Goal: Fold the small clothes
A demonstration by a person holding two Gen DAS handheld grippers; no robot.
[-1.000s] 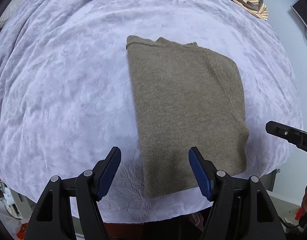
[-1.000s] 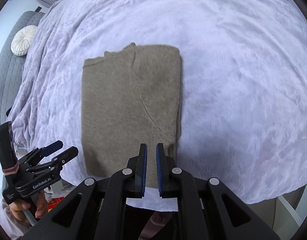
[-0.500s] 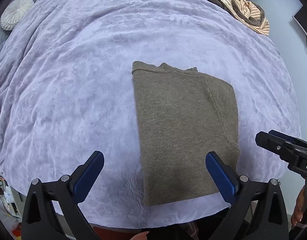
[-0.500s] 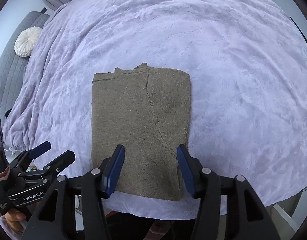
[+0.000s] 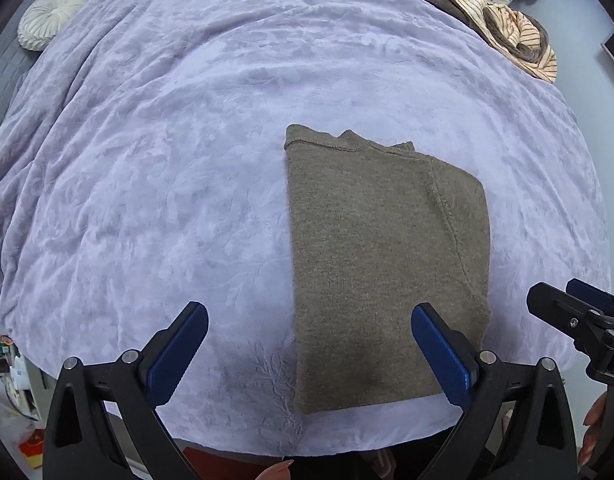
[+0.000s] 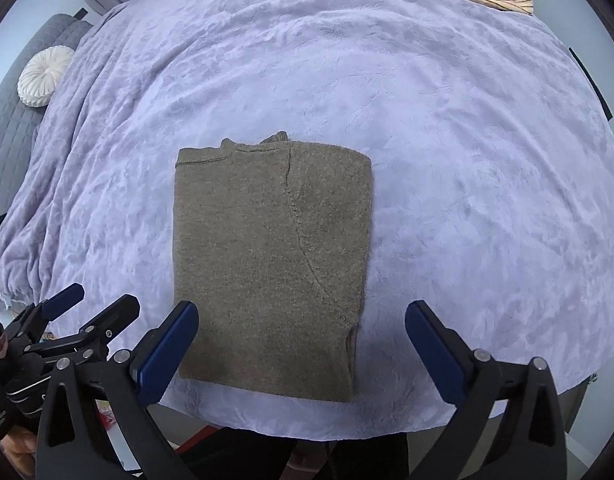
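Left claw (image 5: 309, 344): jaws spread wide, blue pads far apart, nothing between them, touching nothing. It hangs above the near edge of the bed, its right-side pad (image 5: 441, 354) over the near right part of the sweater (image 5: 387, 264), its left-side pad over bare blanket (image 5: 167, 184). Right claw (image 6: 301, 346): also spread wide and empty, no contact with cloth visible; its left-side pad (image 6: 165, 354) sits over the sweater's near left corner, its right-side pad over blanket beyond the sweater's right edge. Each claw shows at the edge of the other's view, the right one at the far right of the left wrist view, the left one at lower left of the right wrist view, both beside the bed edge. Sweater: olive-brown knit, folded into a tidy upright rectangle, lying flat on the lavender blanket near the front edge of the bed. Ribbed collar and neckline at the far end; a curved seam runs down the right half of the top layer. Edges fairly straight, right side a soft rounded fold, surface smooth with no loose sleeve showing. Elsewhere: a round white cushion (image 5: 51, 16) at far left off the blanket, and a heap of striped and brown clothes (image 5: 503, 28) at the far right corner, well apart from the sweater.
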